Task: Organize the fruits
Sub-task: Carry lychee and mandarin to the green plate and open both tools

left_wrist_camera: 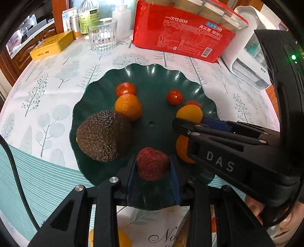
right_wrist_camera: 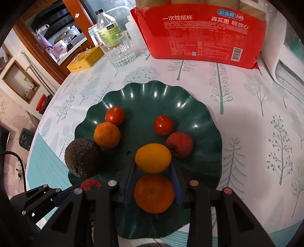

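Observation:
A dark green scalloped plate (left_wrist_camera: 171,76) (right_wrist_camera: 190,98) holds an avocado (left_wrist_camera: 103,135) (right_wrist_camera: 82,156), two tomatoes (left_wrist_camera: 126,89) (left_wrist_camera: 174,97), tangerines (left_wrist_camera: 128,107) (right_wrist_camera: 153,192), a yellow-orange fruit (left_wrist_camera: 189,114) (right_wrist_camera: 153,158) and a dark red fruit (right_wrist_camera: 179,145). My left gripper (left_wrist_camera: 153,166) is shut on a wrinkled dark red fruit (left_wrist_camera: 153,163) over the plate's near edge. My right gripper (right_wrist_camera: 153,167) (left_wrist_camera: 178,125) straddles a tangerine, its fingertips beside the yellow-orange fruit; the jaws look open around it.
Behind the plate stand a glass tumbler (left_wrist_camera: 102,35) (right_wrist_camera: 121,51), a red pack of paper cups (left_wrist_camera: 182,32) (right_wrist_camera: 205,32), bottles (left_wrist_camera: 88,17), a yellow tin (left_wrist_camera: 52,45) (right_wrist_camera: 85,59) and a white appliance (left_wrist_camera: 248,62). The tree-print tablecloth (left_wrist_camera: 47,98) covers the table.

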`<act>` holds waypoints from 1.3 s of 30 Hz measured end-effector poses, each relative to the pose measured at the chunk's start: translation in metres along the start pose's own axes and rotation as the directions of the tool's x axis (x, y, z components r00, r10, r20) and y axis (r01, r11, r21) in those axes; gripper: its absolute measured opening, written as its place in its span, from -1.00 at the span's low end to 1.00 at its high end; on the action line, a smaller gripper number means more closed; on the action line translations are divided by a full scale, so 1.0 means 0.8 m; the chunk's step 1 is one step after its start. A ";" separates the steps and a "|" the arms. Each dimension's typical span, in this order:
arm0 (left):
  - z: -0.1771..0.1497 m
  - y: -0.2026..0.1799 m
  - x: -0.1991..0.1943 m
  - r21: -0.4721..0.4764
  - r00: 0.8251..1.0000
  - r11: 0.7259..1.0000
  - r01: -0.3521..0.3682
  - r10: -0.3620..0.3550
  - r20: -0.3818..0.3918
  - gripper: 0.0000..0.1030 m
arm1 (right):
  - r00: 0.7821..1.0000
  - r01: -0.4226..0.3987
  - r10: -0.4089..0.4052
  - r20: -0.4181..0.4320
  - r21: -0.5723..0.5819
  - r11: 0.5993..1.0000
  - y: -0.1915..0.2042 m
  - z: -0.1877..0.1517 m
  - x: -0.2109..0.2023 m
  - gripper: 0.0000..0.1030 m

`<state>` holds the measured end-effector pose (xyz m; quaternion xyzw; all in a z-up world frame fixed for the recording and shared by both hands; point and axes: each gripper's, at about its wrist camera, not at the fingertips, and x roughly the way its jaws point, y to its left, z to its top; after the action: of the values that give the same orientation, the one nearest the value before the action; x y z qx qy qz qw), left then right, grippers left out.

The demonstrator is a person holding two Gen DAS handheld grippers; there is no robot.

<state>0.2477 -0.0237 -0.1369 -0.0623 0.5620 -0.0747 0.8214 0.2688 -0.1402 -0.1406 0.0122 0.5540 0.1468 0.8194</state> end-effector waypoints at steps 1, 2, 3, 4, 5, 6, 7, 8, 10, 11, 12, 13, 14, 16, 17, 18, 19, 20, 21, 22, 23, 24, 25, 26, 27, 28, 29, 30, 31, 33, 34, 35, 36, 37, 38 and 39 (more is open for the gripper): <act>0.000 0.000 0.002 0.000 1.000 1.000 -0.005 0.005 -0.006 -0.38 | 1.000 -0.003 0.003 -0.005 -0.004 1.000 0.001 0.000 0.001 -0.29; 0.000 0.000 0.004 -0.001 1.000 1.000 -0.013 0.013 -0.012 -0.38 | 1.000 -0.008 0.008 -0.009 -0.007 1.000 0.002 0.000 0.002 -0.29; 0.000 0.001 0.004 -0.001 1.000 1.000 -0.017 0.017 -0.015 -0.36 | 1.000 -0.009 0.009 -0.009 -0.014 1.000 0.004 -0.001 0.003 -0.29; 0.000 0.002 0.004 -0.003 1.000 1.000 -0.019 0.019 -0.015 -0.31 | 1.000 -0.003 0.003 -0.006 -0.021 1.000 0.005 -0.001 0.003 -0.29; 0.000 0.002 0.004 -0.004 1.000 1.000 -0.020 0.020 -0.012 -0.20 | 1.000 0.007 -0.007 -0.002 -0.030 1.000 0.007 -0.001 0.002 -0.29; 0.000 0.003 0.002 -0.003 1.000 1.000 -0.023 0.023 -0.010 -0.12 | 1.000 0.015 -0.015 0.003 -0.039 0.999 0.009 -0.001 0.001 -0.28; 0.000 0.003 0.001 -0.002 1.000 1.000 -0.016 0.016 -0.008 -0.02 | 1.000 0.017 -0.017 0.007 -0.044 0.999 0.010 -0.001 -0.001 -0.28; -0.001 0.003 0.000 -0.002 1.000 1.000 -0.009 0.009 -0.009 0.10 | 1.000 0.018 -0.017 0.010 -0.046 0.999 0.011 -0.001 -0.002 -0.28; -0.002 0.003 -0.004 -0.004 1.000 1.000 -0.014 0.014 -0.006 0.26 | 1.000 0.019 -0.018 0.014 -0.045 0.999 0.012 -0.001 -0.005 -0.28; -0.002 0.003 -0.006 -0.003 1.000 1.000 -0.018 0.018 -0.001 0.34 | 1.000 0.020 -0.019 0.015 -0.044 0.999 0.012 -0.001 -0.006 -0.27; -0.002 0.002 -0.008 -0.001 1.000 1.000 -0.024 0.024 0.004 0.37 | 1.000 0.021 -0.020 0.018 -0.044 0.999 0.012 -0.001 -0.008 -0.27; -0.003 0.002 -0.011 0.001 1.000 1.000 -0.026 0.026 0.008 0.39 | 0.999 0.024 -0.023 0.022 -0.044 0.999 0.012 -0.001 -0.011 -0.27; -0.003 0.002 -0.013 0.002 1.000 1.000 -0.022 0.022 0.010 0.39 | 0.999 0.026 -0.025 0.027 -0.044 0.999 0.011 -0.001 -0.013 -0.28; -0.003 0.001 -0.018 0.000 1.000 1.000 -0.010 0.010 0.010 0.39 | 0.999 0.023 -0.021 0.032 -0.041 0.999 0.011 -0.001 -0.018 -0.28; -0.003 0.001 -0.021 0.000 1.000 1.000 -0.008 0.008 0.012 0.39 | 0.999 0.022 -0.021 0.033 -0.039 0.999 0.011 -0.001 -0.021 -0.28; -0.003 0.001 -0.024 0.001 1.000 1.000 -0.005 0.005 0.014 0.39 | 0.999 0.024 -0.023 0.034 -0.036 0.999 0.011 -0.001 -0.023 -0.28; -0.004 0.001 -0.027 0.001 1.000 1.000 -0.004 0.004 0.017 0.39 | 0.999 0.026 -0.025 0.036 -0.034 0.999 0.011 -0.002 -0.026 -0.28; -0.004 0.001 -0.030 0.002 1.000 1.000 -0.005 0.005 0.020 0.40 | 0.999 0.027 -0.025 0.037 -0.033 0.999 0.012 -0.002 -0.028 -0.28; -0.005 0.001 -0.033 0.003 1.000 1.000 -0.004 0.004 0.024 0.40 | 0.999 0.027 -0.026 0.039 -0.032 0.999 0.012 -0.003 -0.031 -0.28; -0.006 0.000 -0.037 0.003 1.000 1.000 -0.002 0.002 0.028 0.40 | 0.999 0.028 -0.027 0.042 -0.031 0.999 0.013 -0.004 -0.034 -0.28; -0.007 0.000 -0.042 0.003 0.999 1.000 0.000 0.000 0.032 0.40 | 0.999 0.029 -0.028 0.044 -0.032 0.999 0.014 -0.005 -0.037 -0.28; -0.007 0.000 -0.045 0.003 0.999 1.000 0.000 0.000 0.035 0.40 | 0.998 0.031 -0.029 0.047 -0.033 0.999 0.015 -0.005 -0.041 -0.28; -0.008 0.000 -0.049 0.002 0.999 1.000 0.002 -0.002 0.039 0.40 | 0.998 0.032 -0.030 0.050 -0.034 0.999 0.016 -0.006 -0.045 -0.28; -0.009 0.000 -0.054 0.002 0.999 1.000 0.002 -0.002 0.044 0.40 | 0.998 0.032 -0.031 0.054 -0.034 0.999 0.017 -0.007 -0.048 -0.28; -0.010 0.000 -0.059 0.003 0.999 1.000 0.000 0.000 0.049 0.40 | 0.998 0.032 -0.030 0.059 -0.032 0.999 0.019 -0.008 -0.053 -0.28; -0.011 0.001 -0.063 0.003 0.999 1.000 -0.002 0.002 0.054 0.41 | 0.998 0.032 -0.030 0.062 -0.031 0.999 0.019 -0.009 -0.057 -0.28; -0.013 0.001 -0.068 0.004 0.998 1.000 -0.004 0.004 0.059 0.41 | 0.997 0.033 -0.031 0.066 -0.030 0.999 0.020 -0.010 -0.061 -0.28; -0.015 0.001 -0.072 0.005 0.998 1.000 -0.005 0.005 0.064 0.42 | 0.997 0.033 -0.031 0.072 -0.030 0.999 0.022 -0.012 -0.066 -0.28; -0.016 0.001 -0.076 0.005 0.998 1.000 -0.006 0.005 0.068 0.42 | 0.997 0.034 -0.032 0.075 -0.031 0.999 0.024 -0.013 -0.069 -0.28; -0.019 0.002 -0.086 0.009 0.997 1.000 -0.010 0.009 0.077 0.42 | 0.996 0.038 -0.035 0.082 -0.035 0.999 0.028 -0.018 -0.077 -0.28; -0.021 0.003 -0.089 0.011 0.997 1.000 -0.011 0.010 0.082 0.42 | 0.996 0.041 -0.038 0.085 -0.036 0.999 0.029 -0.019 -0.081 -0.28; -0.022 0.003 -0.094 0.013 0.996 1.000 -0.014 0.013 0.088 0.43 | 0.995 0.043 -0.040 0.087 -0.036 0.998 0.031 -0.021 -0.084 -0.28; -0.025 0.005 -0.100 0.014 0.995 1.000 -0.020 0.019 0.096 0.43 | 0.995 0.041 -0.038 0.089 -0.033 0.999 0.032 -0.024 -0.089 -0.28; -0.026 0.005 -0.104 0.014 0.995 1.000 -0.024 0.022 0.101 0.45 | 0.995 0.039 -0.036 0.090 -0.029 0.999 0.032 -0.025 -0.092 -0.28; -0.027 0.007 -0.109 0.012 0.994 1.000 -0.026 0.025 0.107 0.47 | 0.995 0.036 -0.034 0.091 -0.023 0.999 0.033 -0.028 -0.097 -0.28; -0.028 0.008 -0.114 0.010 0.993 1.000 -0.028 0.027 0.113 0.48 | 0.995 0.035 -0.033 0.093 -0.020 0.999 0.033 -0.029 -0.100 -0.28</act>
<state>0.1947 -0.0006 -0.0629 -0.0541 0.5149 -0.0627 0.8532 0.2137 -0.1383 -0.0725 0.0004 0.5139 0.1381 0.8467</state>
